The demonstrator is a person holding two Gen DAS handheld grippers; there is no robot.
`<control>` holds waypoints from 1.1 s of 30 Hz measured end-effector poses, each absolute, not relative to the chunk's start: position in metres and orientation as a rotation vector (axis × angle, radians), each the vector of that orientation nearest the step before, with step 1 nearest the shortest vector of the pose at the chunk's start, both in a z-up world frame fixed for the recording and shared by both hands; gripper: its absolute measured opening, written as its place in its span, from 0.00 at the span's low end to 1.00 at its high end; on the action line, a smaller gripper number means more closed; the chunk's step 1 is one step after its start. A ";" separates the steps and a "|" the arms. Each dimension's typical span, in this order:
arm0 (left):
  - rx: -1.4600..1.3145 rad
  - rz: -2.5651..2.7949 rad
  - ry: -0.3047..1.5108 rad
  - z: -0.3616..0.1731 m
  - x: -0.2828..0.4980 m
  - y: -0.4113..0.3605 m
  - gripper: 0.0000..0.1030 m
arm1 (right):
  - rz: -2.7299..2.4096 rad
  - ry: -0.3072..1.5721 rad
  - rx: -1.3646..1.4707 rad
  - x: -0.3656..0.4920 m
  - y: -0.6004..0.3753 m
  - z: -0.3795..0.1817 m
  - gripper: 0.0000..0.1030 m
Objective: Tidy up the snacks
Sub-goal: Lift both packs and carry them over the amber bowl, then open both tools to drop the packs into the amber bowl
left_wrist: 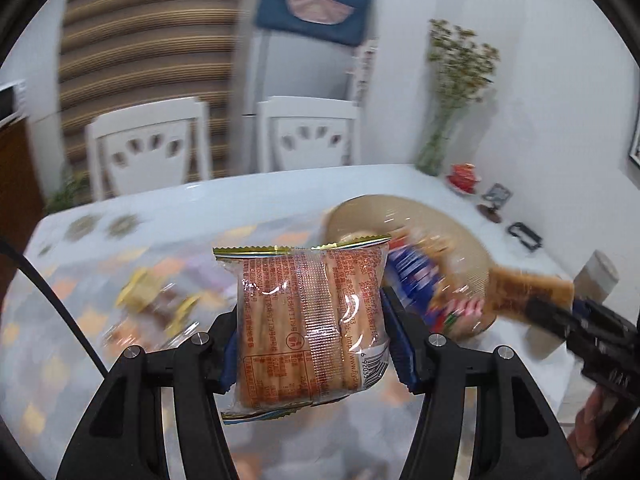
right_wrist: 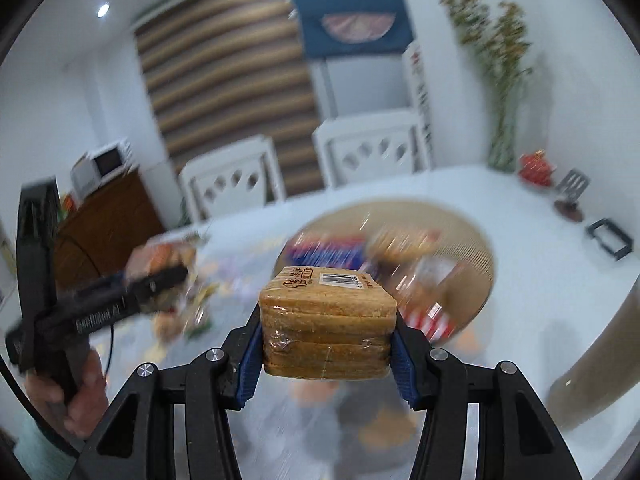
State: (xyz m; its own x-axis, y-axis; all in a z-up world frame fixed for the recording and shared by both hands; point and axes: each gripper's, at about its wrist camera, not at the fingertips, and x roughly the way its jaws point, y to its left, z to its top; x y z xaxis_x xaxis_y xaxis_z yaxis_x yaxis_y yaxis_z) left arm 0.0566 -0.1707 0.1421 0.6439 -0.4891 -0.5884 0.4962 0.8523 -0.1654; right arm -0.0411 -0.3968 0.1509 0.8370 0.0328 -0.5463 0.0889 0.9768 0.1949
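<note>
The left gripper (left_wrist: 312, 344) is clamped on a clear packet of biscuit sticks (left_wrist: 310, 324) standing upright at the bottom centre of the left wrist view, its long axis running up the frame. The woven basket (left_wrist: 448, 236), already holding blurred snacks, sits beyond and to the upper right of it. The right gripper (right_wrist: 328, 352) is clenched on a wrapped stack of brown crackers (right_wrist: 326, 320) at lower centre of its own view, with the basket directly ahead, just above the stack. Judging from this, the right-hand load is better lined up with the basket, while the left must swing rightward.
</note>
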 end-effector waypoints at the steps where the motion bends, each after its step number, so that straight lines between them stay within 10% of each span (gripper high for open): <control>1: 0.015 -0.582 0.670 0.143 0.065 -0.182 0.55 | -0.053 0.559 0.232 -0.034 -0.405 0.156 0.51; 12: 0.037 -0.686 0.688 0.149 0.144 -0.274 0.57 | -0.348 0.554 0.382 0.057 -0.482 0.152 0.52; 16: 0.061 -0.699 0.734 0.144 0.155 -0.290 0.74 | -0.357 0.626 0.401 0.065 -0.492 0.138 0.60; 33: -0.042 -0.552 0.757 0.147 0.089 -0.160 0.78 | -0.143 0.662 0.454 0.014 -0.449 0.135 0.60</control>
